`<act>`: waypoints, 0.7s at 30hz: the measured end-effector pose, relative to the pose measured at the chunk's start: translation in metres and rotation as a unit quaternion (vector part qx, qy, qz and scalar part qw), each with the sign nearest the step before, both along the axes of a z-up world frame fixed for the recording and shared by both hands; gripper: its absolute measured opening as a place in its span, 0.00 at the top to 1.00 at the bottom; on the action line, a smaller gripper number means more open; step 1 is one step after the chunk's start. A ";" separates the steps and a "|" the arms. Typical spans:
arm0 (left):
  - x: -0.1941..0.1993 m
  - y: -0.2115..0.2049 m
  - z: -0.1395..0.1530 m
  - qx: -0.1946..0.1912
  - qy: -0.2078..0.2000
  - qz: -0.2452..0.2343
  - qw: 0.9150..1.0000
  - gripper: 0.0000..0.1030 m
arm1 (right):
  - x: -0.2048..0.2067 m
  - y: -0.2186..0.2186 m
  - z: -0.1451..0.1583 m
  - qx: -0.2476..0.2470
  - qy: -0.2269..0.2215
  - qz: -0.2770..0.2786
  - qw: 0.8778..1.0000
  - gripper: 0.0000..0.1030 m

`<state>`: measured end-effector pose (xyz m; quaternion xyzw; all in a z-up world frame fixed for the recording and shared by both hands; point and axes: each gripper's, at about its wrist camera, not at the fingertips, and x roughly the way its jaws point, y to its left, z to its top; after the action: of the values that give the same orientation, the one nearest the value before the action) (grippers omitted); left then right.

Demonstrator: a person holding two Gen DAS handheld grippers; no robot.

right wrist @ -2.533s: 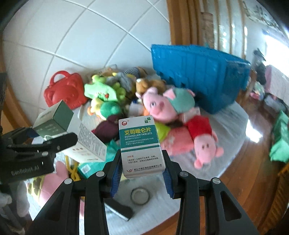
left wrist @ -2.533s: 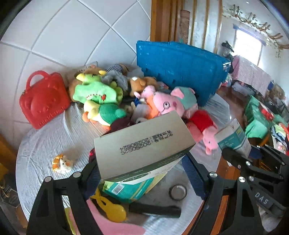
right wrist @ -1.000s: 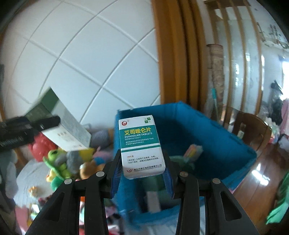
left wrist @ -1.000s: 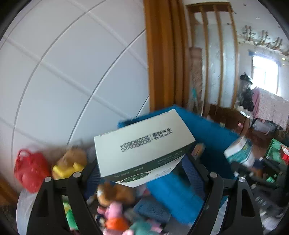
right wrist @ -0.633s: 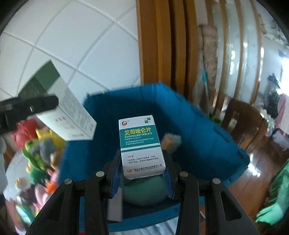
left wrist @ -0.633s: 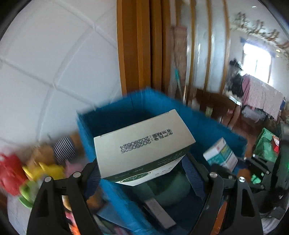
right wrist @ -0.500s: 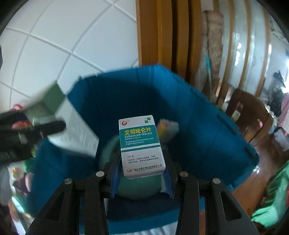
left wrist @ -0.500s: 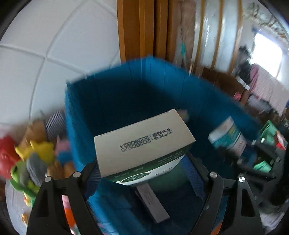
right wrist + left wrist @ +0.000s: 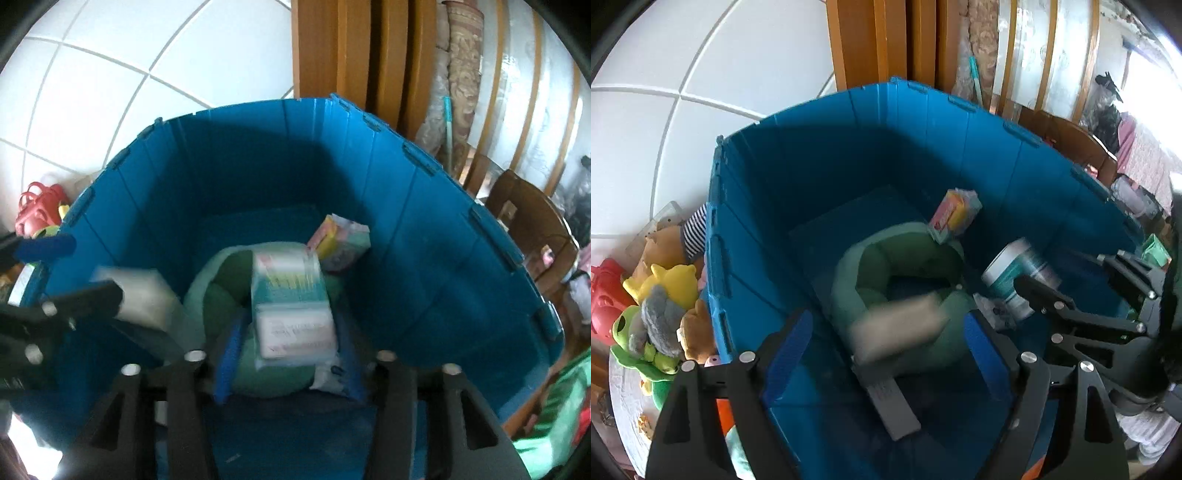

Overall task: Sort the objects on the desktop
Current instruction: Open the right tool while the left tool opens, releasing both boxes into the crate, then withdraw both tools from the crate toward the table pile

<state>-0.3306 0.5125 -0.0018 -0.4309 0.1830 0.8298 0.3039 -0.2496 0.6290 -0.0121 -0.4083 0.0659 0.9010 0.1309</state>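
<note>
White tiled wall (image 9: pixel 701 74) rises at left; wooden door frame (image 9: pixel 351 48) stands behind, a wooden chair (image 9: pixel 528 218) at right.

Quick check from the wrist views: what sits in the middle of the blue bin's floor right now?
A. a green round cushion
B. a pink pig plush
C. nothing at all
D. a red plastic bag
A: a green round cushion lies on the floor of the blue bin, with a blurred white box above it.

Blurred pale box (image 9: pixel 897 328) sits free between the left gripper's (image 9: pixel 886 354) spread fingers, over the blue bin (image 9: pixel 746 236).
</note>
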 end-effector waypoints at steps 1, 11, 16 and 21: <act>0.001 0.000 0.000 -0.001 0.001 0.001 1.000 0.18 | -0.001 0.001 0.001 0.001 0.002 0.000 1.000 0.38; 0.013 -0.017 0.008 0.025 0.016 0.019 0.999 0.17 | 0.007 0.007 0.008 0.005 0.022 -0.015 1.000 0.02; 0.028 -0.037 0.021 0.040 0.046 0.040 0.997 0.17 | 0.020 0.000 0.015 -0.003 0.043 -0.009 0.999 0.01; 0.042 -0.081 0.028 0.061 0.076 0.083 0.992 0.17 | 0.032 -0.023 0.027 -0.018 0.091 0.021 0.995 0.00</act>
<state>-0.2889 0.4316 0.0264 -0.3612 0.1178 0.8921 0.2446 -0.2175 0.6062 0.0146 -0.3282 0.0848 0.9357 0.0978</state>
